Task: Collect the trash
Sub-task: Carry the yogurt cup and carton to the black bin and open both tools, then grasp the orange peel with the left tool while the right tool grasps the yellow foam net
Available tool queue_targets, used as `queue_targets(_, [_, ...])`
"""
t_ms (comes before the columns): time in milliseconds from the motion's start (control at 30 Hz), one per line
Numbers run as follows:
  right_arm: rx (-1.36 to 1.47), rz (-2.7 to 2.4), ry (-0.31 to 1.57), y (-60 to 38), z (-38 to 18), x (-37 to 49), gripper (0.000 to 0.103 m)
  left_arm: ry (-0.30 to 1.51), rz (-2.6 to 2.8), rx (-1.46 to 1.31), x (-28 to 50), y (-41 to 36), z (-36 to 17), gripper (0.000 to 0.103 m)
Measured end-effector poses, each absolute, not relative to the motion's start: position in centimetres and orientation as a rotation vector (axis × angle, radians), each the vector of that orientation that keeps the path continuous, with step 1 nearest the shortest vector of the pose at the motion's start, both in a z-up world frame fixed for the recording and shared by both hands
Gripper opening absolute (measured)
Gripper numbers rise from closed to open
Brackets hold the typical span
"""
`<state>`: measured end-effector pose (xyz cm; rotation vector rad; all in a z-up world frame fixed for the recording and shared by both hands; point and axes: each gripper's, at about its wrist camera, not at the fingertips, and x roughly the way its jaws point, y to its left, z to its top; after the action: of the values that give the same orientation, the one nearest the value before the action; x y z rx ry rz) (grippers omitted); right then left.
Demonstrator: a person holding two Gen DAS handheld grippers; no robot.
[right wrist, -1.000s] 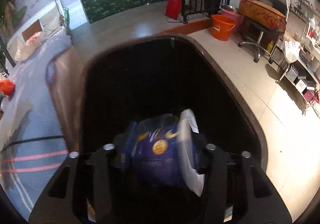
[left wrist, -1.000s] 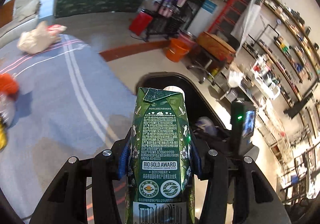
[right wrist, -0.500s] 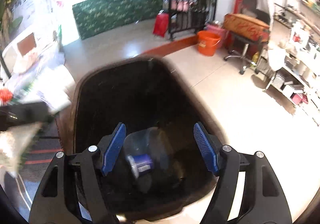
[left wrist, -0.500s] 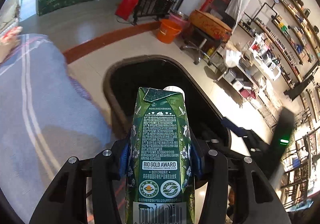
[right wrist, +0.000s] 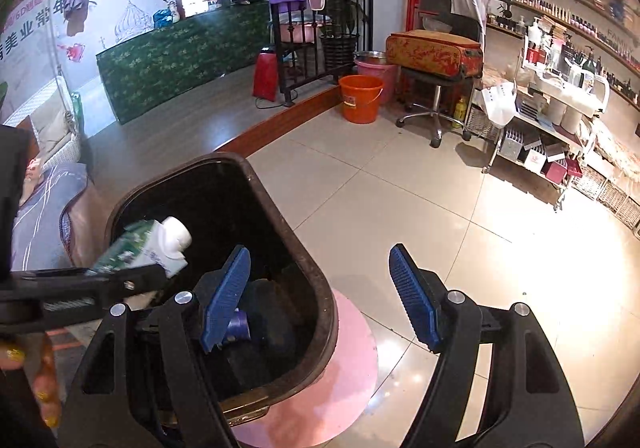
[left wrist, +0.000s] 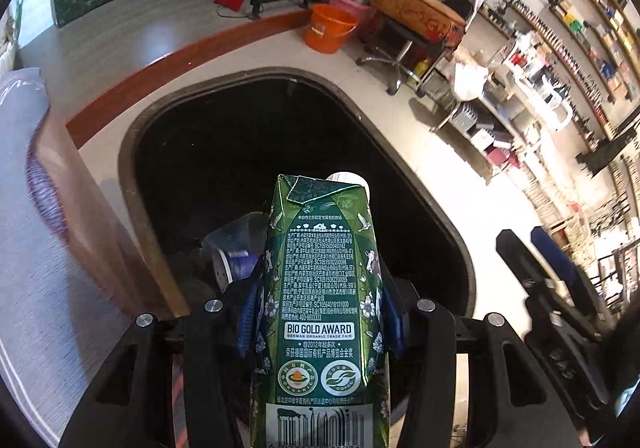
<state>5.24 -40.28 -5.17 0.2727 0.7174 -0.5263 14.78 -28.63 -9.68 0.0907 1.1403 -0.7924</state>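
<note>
Carton [left wrist: 320, 308], a green milk pack with a white cap, sits clamped between the blue pads of the left gripper [left wrist: 320, 312], whose fingers are closed on its sides. It is held cap-forward over the open mouth of the black bin [left wrist: 132, 176], most likely so that it will fall inside once the grip is let go. From the right wrist view the same carton [right wrist: 152, 244] shows at the left, its cap end over the bin [right wrist: 316, 288] opening and above the rim. The right gripper [right wrist: 324, 300] holds nothing; its fingers are spread wide, one blue pad over the bin's opening and the other out over the tiled floor [right wrist: 460, 216]. In the dark bottom of the bin lies a crumpled clear bottle [left wrist: 236, 244] with a blue label, seen past the carton; what else is down there is too dark to tell. The bin stands on a pink round base [right wrist: 352, 364], just beside a grey-covered bed [left wrist: 36, 248]. Judging by this, the carton's drop is the step in hand.
</note>
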Motion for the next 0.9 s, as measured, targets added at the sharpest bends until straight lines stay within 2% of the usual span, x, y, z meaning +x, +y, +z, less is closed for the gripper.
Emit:
queue_targets(33, [0.274,-0.526,0.716,-40.3,-5.1,5.3,0.072,1.141,-0.787,0.109,14.7,-29.0,-9.9,0.05])
queue_targets(100, [0.276,-0.531,0.713,-40.4,-5.0,5.2,0.072,1.142,-0.782,0.131,14.7,-29.4,-10.1,0.063])
queue_targets(200, [0.28,-0.545,0.711,-40.7,-4.9,5.1,0.072,1.159,-0.785,0.137,14.6,-29.6,-10.2,0.073])
queue_targets(267, [0.27,-0.562,0.703,-40.8,-4.7,5.0,0.08,1.163,-0.787,0.128,14.6,-29.3,-10.2,0.076])
queue_targets(433, [0.253,-0.596,0.681,-41.2,-3.9,4.7,0.081,1.151,-0.788,0.075,14.1,-27.8,-9.2,0.081])
queue_targets(667, [0.294,-0.553,0.694,-39.8,-4.2,5.7,0.09,1.034,-0.73,0.063,12.3,-23.8,-6.3,0.09])
queue_targets(900, [0.27,-0.416,0.733,-35.3,-4.3,8.1,0.09,0.96,-0.595,0.01,11.4,-17.7,-4.1,0.091])
